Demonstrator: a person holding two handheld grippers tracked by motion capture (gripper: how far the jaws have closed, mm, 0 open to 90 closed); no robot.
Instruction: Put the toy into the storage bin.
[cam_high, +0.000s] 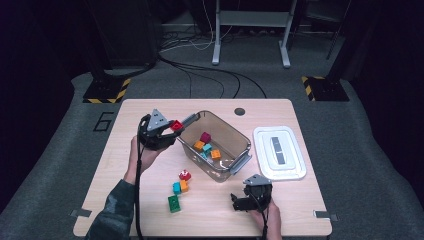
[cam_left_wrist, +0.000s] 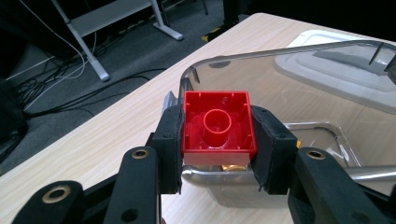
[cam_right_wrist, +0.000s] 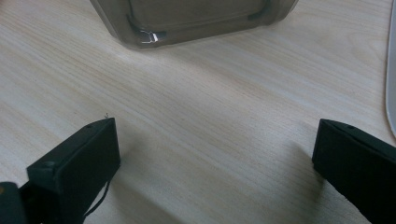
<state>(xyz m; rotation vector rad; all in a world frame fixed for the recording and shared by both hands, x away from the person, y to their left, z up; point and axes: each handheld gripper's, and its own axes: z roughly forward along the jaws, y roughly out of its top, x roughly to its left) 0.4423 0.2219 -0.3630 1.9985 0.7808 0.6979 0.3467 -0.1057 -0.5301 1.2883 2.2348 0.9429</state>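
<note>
The left gripper (cam_left_wrist: 217, 140) is clamped on a glossy red plastic block (cam_left_wrist: 218, 123), square and hollow, with a round tube in its open underside. It hangs at the near rim of a clear, smoky plastic bin (cam_high: 239, 142) with rounded corners; several coloured blocks (cam_high: 206, 146) lie inside the bin. The right gripper (cam_right_wrist: 215, 158) rests low with its matte black jaws spread wide and nothing between them. The tabletop (cam_high: 150, 200) is pale wood grain, smooth, carrying loose blocks (cam_high: 179, 189) and a white lid (cam_high: 280, 152). Grey carpet, cables and yellow-black striped stand feet lie beyond.
</note>
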